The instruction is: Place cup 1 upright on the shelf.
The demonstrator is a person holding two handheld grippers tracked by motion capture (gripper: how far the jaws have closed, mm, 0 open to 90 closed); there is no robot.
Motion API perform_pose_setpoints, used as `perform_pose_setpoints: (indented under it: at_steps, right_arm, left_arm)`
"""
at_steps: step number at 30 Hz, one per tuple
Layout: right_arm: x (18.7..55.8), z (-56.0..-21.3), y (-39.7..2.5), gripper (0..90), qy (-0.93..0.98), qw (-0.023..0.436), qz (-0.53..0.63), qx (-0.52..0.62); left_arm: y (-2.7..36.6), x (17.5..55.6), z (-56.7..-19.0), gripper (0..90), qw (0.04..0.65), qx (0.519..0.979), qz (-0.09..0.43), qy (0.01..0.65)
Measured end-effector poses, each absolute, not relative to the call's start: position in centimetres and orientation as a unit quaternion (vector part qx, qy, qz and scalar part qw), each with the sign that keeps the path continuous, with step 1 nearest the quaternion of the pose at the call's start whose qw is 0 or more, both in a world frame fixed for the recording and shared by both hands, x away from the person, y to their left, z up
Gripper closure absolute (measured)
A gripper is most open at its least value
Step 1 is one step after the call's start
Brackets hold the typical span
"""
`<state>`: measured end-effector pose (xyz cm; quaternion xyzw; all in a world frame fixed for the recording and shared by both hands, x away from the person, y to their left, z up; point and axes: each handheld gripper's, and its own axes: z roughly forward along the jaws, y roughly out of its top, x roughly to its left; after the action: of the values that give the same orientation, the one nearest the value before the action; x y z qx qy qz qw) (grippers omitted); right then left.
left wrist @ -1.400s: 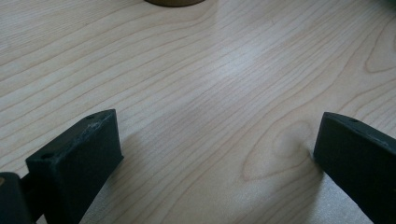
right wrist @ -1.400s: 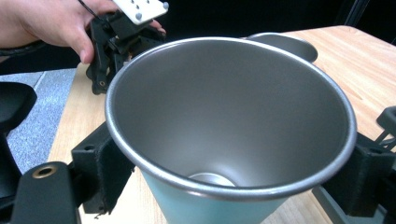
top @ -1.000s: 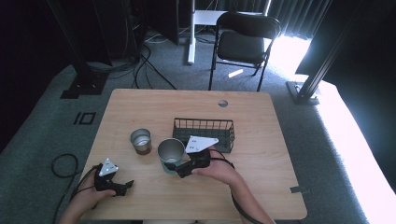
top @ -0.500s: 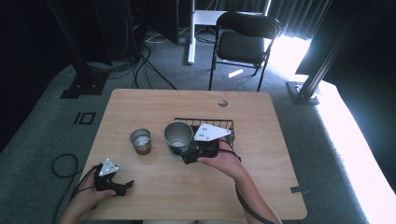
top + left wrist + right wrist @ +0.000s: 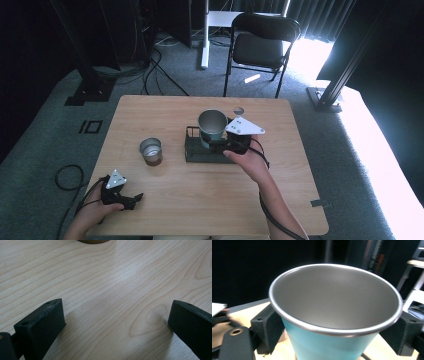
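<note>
The jaws of the right gripper (image 5: 226, 143) pinch the blue metal cup with the silver inside (image 5: 332, 315), one on each side, just under its rim. The cup stands straight up, mouth to the top, and hangs over the dark wire basket (image 5: 196, 152). It looks like it sits right above the basket's middle, but I cannot be sure. The basket lies straight below. The left gripper (image 5: 131, 198) rests far off on the wooden surface (image 5: 210, 200), jaws spread wide and holding nothing.

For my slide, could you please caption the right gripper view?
Right gripper clamping a teal cup with an empty steel interior, held upright.
</note>
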<state>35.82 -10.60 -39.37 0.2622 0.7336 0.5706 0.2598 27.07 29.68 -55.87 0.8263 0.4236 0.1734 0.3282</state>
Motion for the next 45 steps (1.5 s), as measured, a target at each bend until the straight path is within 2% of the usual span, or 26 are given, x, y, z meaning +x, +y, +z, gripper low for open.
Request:
perform_pose_setpoints:
  at_steps: [13, 30, 45]
  right_arm:
    - [38.2, -41.6, -13.9, 14.2, 0.713, 0.311, 0.522, 0.350]
    - [39.6, -46.1, -15.4, 14.1, 0.715, 0.309, 0.486, 0.396]
    - [39.7, -48.1, -15.9, 14.1, 0.713, 0.306, 0.483, 0.406]
  left_arm:
    - [29.7, 27.1, -55.9, 1.5, 0.328, 0.826, 0.173, 0.424]
    - [29.7, 27.1, -55.9, 1.5, 0.328, 0.826, 0.173, 0.424]
    - [29.7, 27.1, -55.9, 1.5, 0.328, 0.826, 0.173, 0.424]
